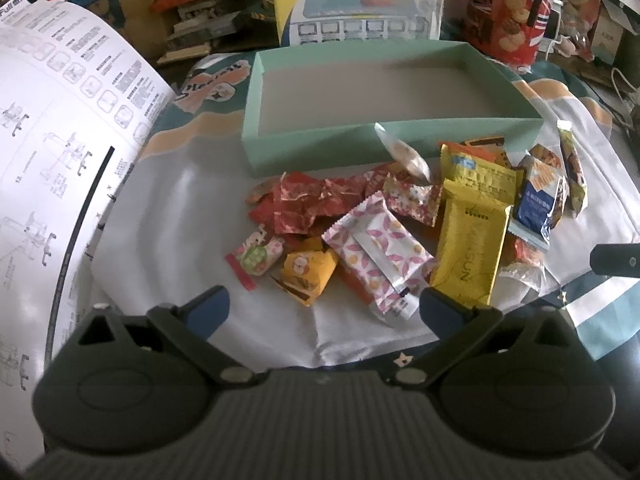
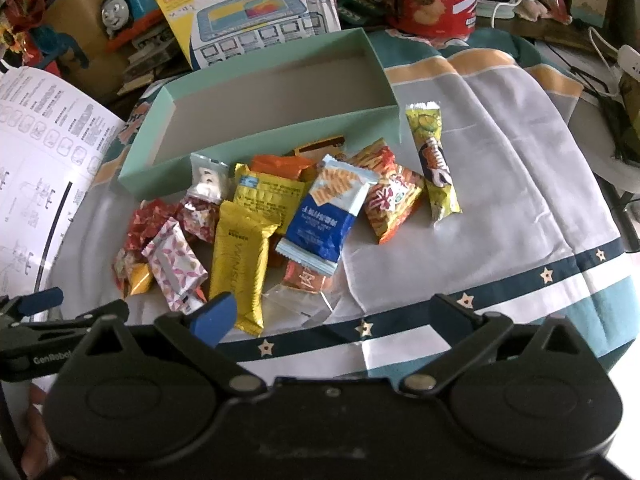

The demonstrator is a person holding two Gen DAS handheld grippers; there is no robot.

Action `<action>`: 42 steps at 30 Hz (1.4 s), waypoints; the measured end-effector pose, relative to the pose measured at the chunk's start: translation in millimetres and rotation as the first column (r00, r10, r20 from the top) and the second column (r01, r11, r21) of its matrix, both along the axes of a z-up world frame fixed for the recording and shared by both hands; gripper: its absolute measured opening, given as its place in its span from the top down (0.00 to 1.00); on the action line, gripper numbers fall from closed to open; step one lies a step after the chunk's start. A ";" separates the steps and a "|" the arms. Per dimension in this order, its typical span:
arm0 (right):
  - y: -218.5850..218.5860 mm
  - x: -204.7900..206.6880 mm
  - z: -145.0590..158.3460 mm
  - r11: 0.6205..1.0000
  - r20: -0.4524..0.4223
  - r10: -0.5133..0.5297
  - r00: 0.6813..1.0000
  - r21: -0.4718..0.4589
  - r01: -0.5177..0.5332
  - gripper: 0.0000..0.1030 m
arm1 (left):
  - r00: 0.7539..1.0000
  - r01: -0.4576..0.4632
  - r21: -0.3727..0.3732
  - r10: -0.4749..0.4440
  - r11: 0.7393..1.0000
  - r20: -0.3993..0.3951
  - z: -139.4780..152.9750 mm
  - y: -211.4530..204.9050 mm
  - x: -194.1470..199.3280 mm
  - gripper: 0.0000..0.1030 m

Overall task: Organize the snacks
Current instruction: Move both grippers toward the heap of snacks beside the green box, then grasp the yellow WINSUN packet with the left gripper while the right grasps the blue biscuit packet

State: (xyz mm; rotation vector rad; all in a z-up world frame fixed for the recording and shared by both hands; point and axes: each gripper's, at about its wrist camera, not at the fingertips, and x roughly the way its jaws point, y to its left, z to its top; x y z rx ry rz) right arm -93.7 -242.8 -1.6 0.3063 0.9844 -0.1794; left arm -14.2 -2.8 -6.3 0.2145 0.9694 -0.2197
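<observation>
A pile of wrapped snacks lies on the cloth in front of an empty mint-green box point(image 1: 308, 148) point(image 2: 256, 136). In it are a gold bar point(image 1: 470, 244) point(image 2: 240, 264), a pink-leaf packet point(image 1: 380, 256) point(image 2: 174, 264), a blue cracker pack point(image 1: 536, 204) point(image 2: 326, 212), red wrappers point(image 1: 308, 204) and a long yellow-green stick point(image 2: 434, 164). My left gripper point(image 1: 324, 312) hovers open just short of the pile, holding nothing. My right gripper point(image 2: 336, 316) is open too, low over the cloth by the gold bar's near end. The right gripper's tip point(image 1: 614, 260) shows at the left view's right edge.
A large white instruction sheet point(image 1: 60, 140) point(image 2: 44, 152) curls up on the left. Behind the box stand a toy-train box point(image 2: 124, 4), a yellow carton point(image 2: 256, 12) and a red cookie tin point(image 1: 508, 16). Bare striped cloth point(image 2: 520, 184) spreads to the right of the pile.
</observation>
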 end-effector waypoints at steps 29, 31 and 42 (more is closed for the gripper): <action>-57.3 14.0 -25.9 0.989 0.094 -0.121 0.988 0.093 0.112 0.35 | 0.968 0.229 -0.088 -0.237 0.969 -0.086 -35.6 -80.4 32.1 0.06; -59.4 24.8 -27.8 0.986 0.098 -0.124 0.987 0.120 0.112 0.40 | 0.963 0.255 -0.094 -0.261 0.962 -0.066 -34.6 -88.4 32.4 0.13; -47.8 82.4 -57.0 0.979 0.055 -0.146 0.988 0.150 0.137 0.29 | 0.946 0.297 -0.085 -0.306 0.951 -0.110 -55.6 -99.9 36.9 0.21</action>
